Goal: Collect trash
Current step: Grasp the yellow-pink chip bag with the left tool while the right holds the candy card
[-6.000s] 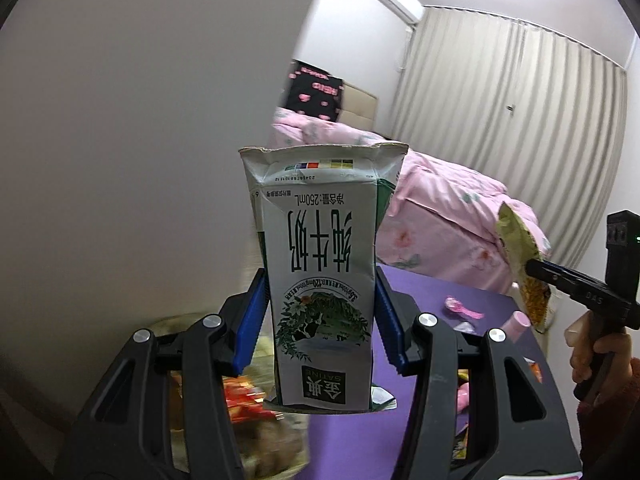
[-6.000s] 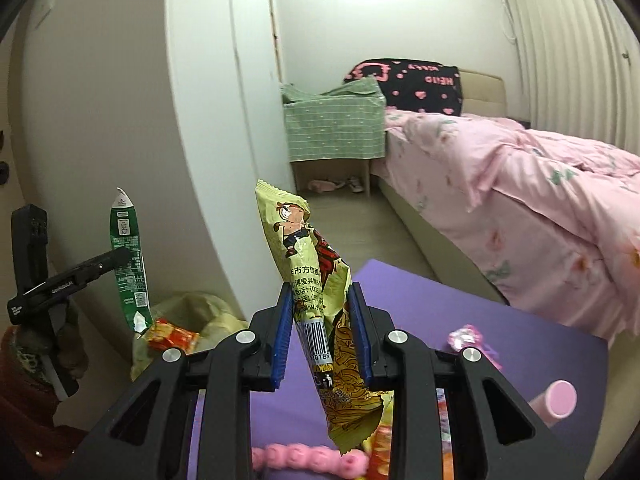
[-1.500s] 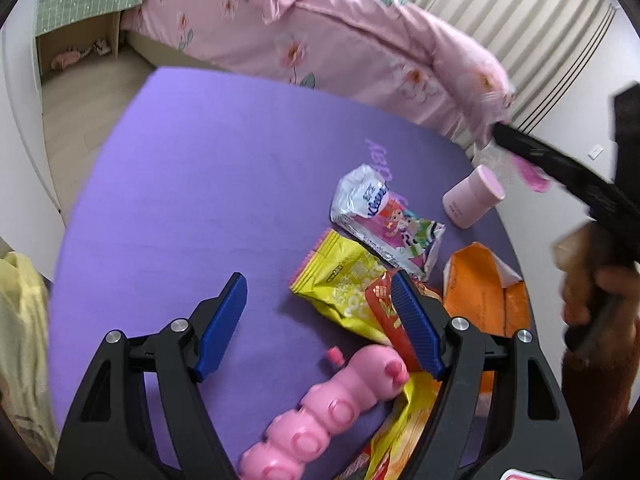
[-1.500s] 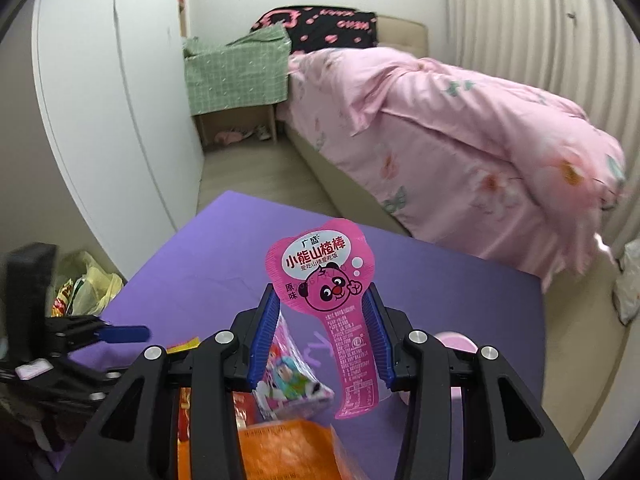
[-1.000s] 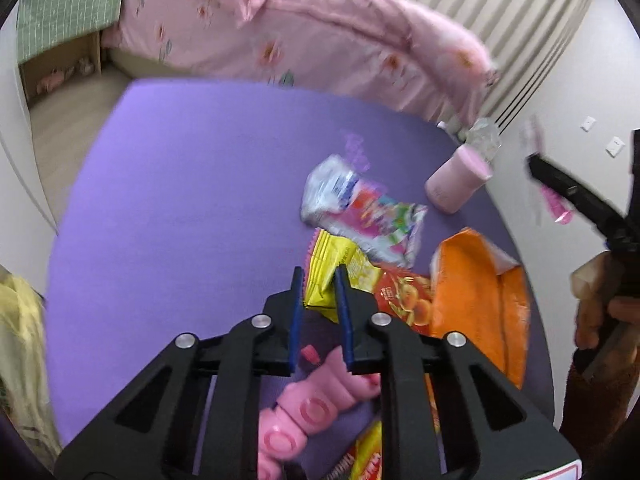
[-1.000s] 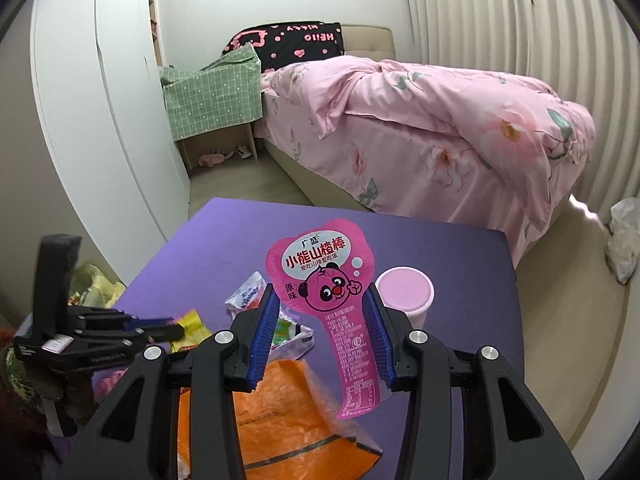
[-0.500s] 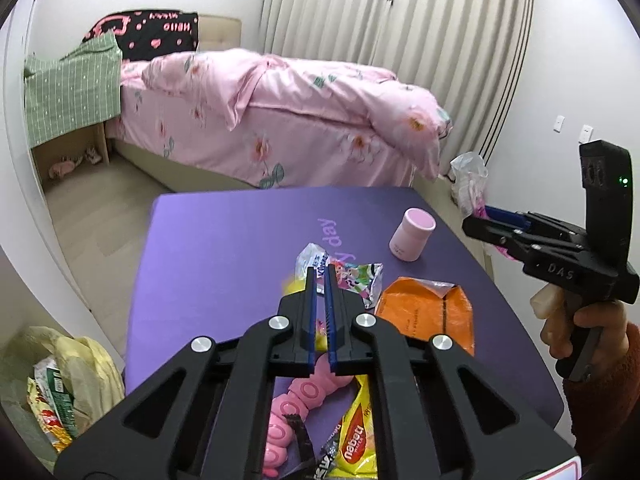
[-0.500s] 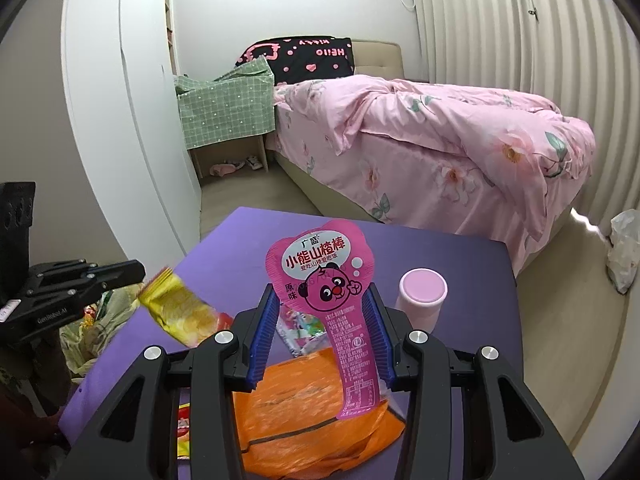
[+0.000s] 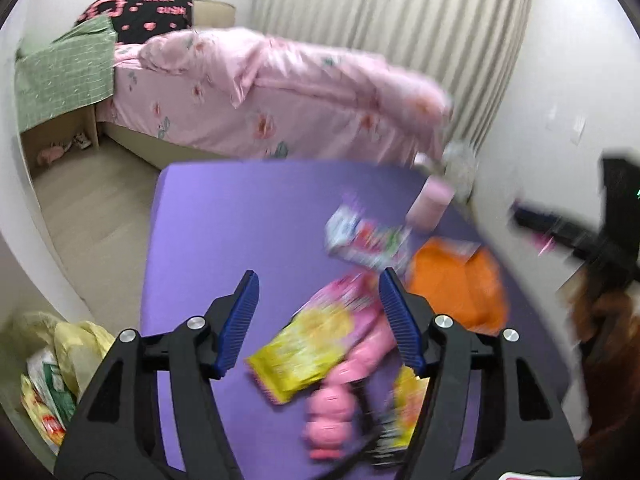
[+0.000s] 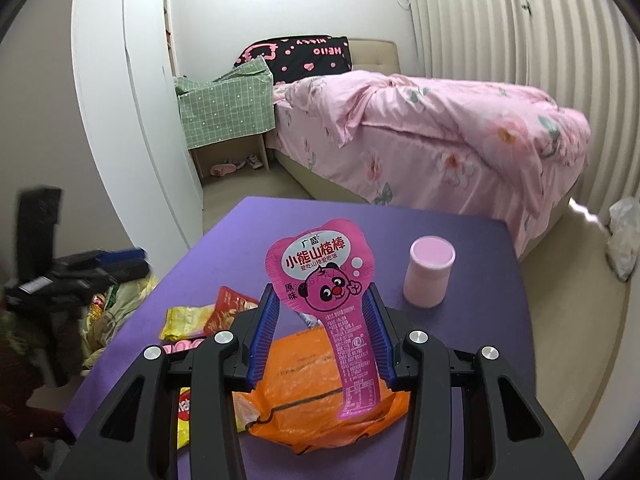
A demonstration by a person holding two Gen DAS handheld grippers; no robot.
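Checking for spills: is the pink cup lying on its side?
No, the pink cup stands upright on the purple table.

- The right hand-held gripper (image 10: 322,330) pinches a pink bear-printed wrapper (image 10: 332,300) upright between its blue pads.
- Below it an orange bag (image 10: 316,392) lies on the purple desk (image 10: 460,360).
- A pink cup (image 10: 430,277) stands to the right.
- Yellow (image 10: 182,320) and red (image 10: 230,308) packets lie to the left.
- The left hand-held gripper (image 10: 124,261) hangs over a trash bag (image 10: 120,300) beside the desk.

- Flat magenta foil wrapper (image 10: 326,280): cartoon bear face, white lettering.
- Crumpled orange plastic bag (image 10: 320,396).
- Yellow snack packet (image 9: 298,354).
- Plain purple table (image 10: 472,240).
- Pale pink cylindrical cup (image 10: 428,272).
- Pink floral quilt (image 10: 440,128).
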